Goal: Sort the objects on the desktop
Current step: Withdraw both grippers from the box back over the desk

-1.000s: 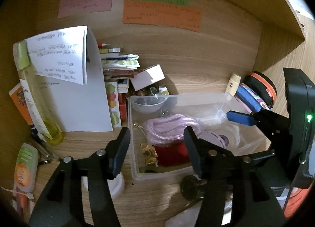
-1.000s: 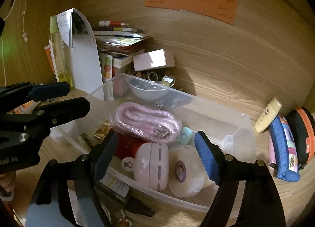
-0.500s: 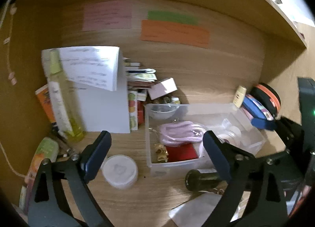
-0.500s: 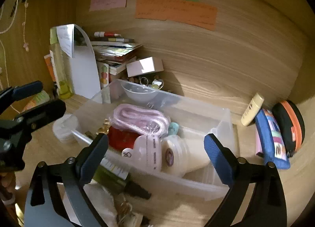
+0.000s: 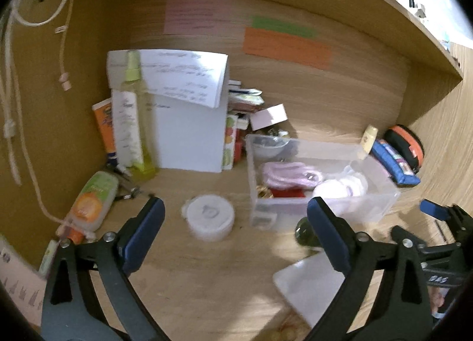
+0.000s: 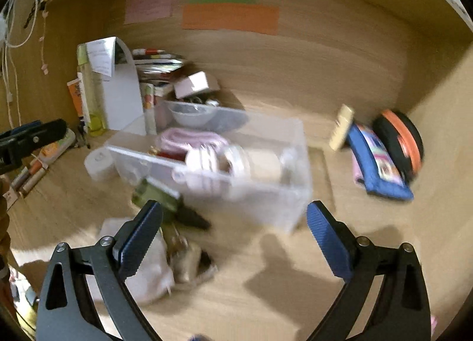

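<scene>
A clear plastic bin [image 5: 381,202] [image 6: 266,199] sits on the wooden desk, holding a pink cord [image 5: 289,174], a small bowl [image 5: 269,145], a red item and white round things [image 6: 233,160]. My left gripper [image 5: 235,231] is open and empty, back from the bin. My right gripper [image 6: 233,231] is open and empty, in front of the bin. A white round jar [image 5: 210,219] stands left of the bin. A dark green bottle [image 6: 159,196] lies in front of it. The right wrist view is blurred.
A white folder [image 5: 189,131], spray bottle [image 5: 133,122], orange tube [image 5: 91,202] and stacked books [image 6: 156,66] crowd the back left. A blue pouch [image 6: 378,163], orange-black case [image 6: 402,142] and cream tube [image 6: 341,128] lie at right. White packets [image 6: 142,270] lie near the front.
Both grippers have pulled back from the bin and opened wider. The bin and its contents now look smaller and farther off.
</scene>
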Motion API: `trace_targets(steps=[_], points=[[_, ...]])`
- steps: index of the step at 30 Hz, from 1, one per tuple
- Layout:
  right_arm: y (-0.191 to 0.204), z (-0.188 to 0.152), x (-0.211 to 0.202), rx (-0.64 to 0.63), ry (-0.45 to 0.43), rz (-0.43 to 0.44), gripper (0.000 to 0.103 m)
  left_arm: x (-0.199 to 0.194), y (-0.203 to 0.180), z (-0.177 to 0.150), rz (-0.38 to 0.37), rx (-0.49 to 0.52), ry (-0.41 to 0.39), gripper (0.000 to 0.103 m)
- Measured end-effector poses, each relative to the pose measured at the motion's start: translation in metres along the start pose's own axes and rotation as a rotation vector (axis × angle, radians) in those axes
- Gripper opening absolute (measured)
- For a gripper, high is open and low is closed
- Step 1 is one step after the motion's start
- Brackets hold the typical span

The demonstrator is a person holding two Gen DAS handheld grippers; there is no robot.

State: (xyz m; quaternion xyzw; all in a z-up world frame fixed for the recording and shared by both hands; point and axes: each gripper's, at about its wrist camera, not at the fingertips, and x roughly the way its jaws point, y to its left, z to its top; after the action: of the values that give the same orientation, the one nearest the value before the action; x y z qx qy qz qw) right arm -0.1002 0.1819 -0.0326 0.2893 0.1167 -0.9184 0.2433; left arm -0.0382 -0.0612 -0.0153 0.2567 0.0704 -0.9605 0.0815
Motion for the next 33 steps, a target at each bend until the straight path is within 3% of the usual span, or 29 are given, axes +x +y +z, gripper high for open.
trace_targets(steps=[6, 14, 23, 27, 33], points=[[-0.016, -0.03, -0.019, 0.109, 0.007, 0.038, 0.098, -0.01, 0.004, -0.021, 0.013, 0.008, 0.035, 0.098], [-0.019, -0.056, -0.029, 0.143, 0.022, 0.051, 0.098, -0.016, 0.004, -0.053, -0.017, -0.005, 0.116, 0.098], [0.0, -0.083, -0.032, 0.054, 0.051, 0.072, 0.098, -0.009, -0.008, -0.094, -0.021, 0.001, 0.218, 0.098], [0.013, -0.098, -0.032, -0.011, 0.066, 0.067, 0.098, -0.009, -0.013, -0.105, -0.018, 0.003, 0.227, 0.098], [0.014, -0.112, -0.035, -0.009, 0.075, 0.065, 0.097, -0.003, -0.021, -0.114, -0.043, -0.001, 0.254, 0.098]])
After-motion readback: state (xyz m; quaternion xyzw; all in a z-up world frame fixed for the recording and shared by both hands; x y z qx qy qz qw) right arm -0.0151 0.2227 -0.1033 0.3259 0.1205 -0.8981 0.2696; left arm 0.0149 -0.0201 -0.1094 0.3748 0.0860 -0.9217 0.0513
